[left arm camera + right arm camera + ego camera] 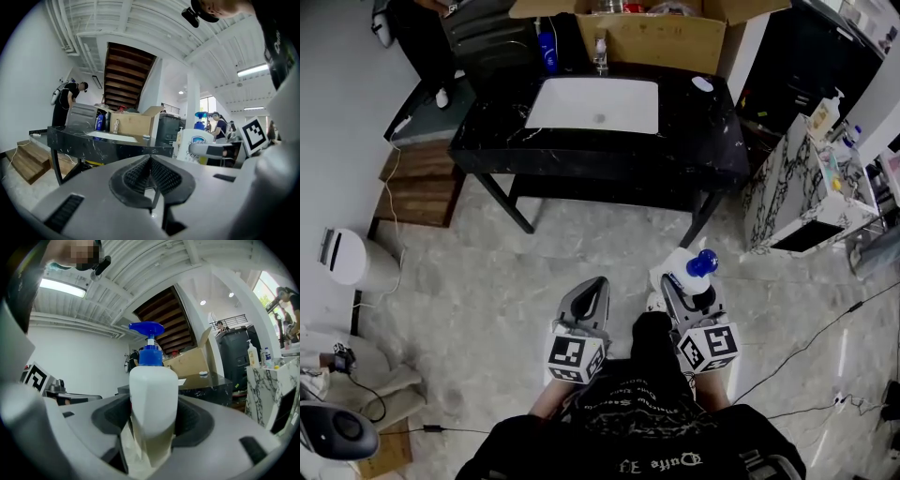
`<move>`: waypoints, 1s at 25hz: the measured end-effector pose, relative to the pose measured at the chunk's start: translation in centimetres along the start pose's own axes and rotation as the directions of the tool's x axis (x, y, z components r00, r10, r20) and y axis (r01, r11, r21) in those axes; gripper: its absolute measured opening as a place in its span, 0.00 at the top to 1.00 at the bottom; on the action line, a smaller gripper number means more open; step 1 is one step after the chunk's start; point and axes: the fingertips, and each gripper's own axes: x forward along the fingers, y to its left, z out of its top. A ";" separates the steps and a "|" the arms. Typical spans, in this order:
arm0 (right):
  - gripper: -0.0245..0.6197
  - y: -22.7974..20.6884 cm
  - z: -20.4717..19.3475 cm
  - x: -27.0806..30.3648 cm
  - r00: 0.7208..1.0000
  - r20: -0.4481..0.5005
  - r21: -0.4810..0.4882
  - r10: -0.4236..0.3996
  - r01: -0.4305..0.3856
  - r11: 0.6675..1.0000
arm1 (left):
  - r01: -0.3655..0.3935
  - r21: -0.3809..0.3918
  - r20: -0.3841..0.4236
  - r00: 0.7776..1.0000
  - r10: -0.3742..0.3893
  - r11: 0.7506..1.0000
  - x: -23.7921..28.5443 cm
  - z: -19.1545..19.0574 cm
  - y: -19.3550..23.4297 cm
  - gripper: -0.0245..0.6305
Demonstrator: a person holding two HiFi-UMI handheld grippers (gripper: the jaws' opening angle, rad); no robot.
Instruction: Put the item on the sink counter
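Pump bottle [153,394], white with a blue pump head, is clamped in your right gripper [692,302]: the jaws stand fairly wide and their ribbed pads press on both sides of its lower body. The bottle looks upright, its long axis vertical and its nozzle pointing toward your left. Your left gripper [151,176] is empty, its jaws closed together with nothing between them, and it is held level with the right one, just beside it. The black marble sink counter [694,141] lies straight ahead of both grippers, well apart from them across the pale floor. That gap is what the coming move turns on, so you will probably have to step forward before you can set the bottle down. Neither gripper is clearly nearer, but the loaded right one lines up with the counter's right half. Bare stone shows there between the white basin [595,105] and the right edge, with a small white round object [702,84] near the back right corner. Along the back edge are a faucet [601,52], a blue bottle [547,52] and an open cardboard box [661,37]. The bottle's label has a blue logo too small to read, and the cubes on both grippers carry only black-and-white square markers.
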 end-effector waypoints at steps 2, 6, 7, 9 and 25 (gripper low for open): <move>0.55 -2.0 0.7 2.2 1.000 -0.001 -0.002 0.014 -0.014 1.000 | -0.029 -0.007 -0.002 1.000 0.029 1.000 2.5 0.6 0.8 0.95; 0.55 -6.4 2.4 6.6 0.999 -0.005 -0.012 0.046 -0.046 0.999 | -0.070 -0.012 0.001 0.998 0.070 0.997 7.7 2.1 1.7 0.95; 0.55 -7.4 2.9 7.7 0.998 -0.006 -0.018 0.057 -0.057 0.998 | -0.079 -0.015 0.002 0.997 0.079 0.997 9.0 2.5 1.8 0.95; 0.55 -9.2 3.8 9.8 0.996 -0.008 -0.033 0.083 -0.084 0.996 | -0.094 -0.024 0.002 0.996 0.094 0.995 11.7 3.0 1.9 0.95; 0.55 -19.5 9.1 19.2 0.974 0.011 -0.063 0.228 -0.227 0.972 | -0.135 -0.023 0.000 0.991 0.135 0.991 27.8 6.4 -0.3 0.95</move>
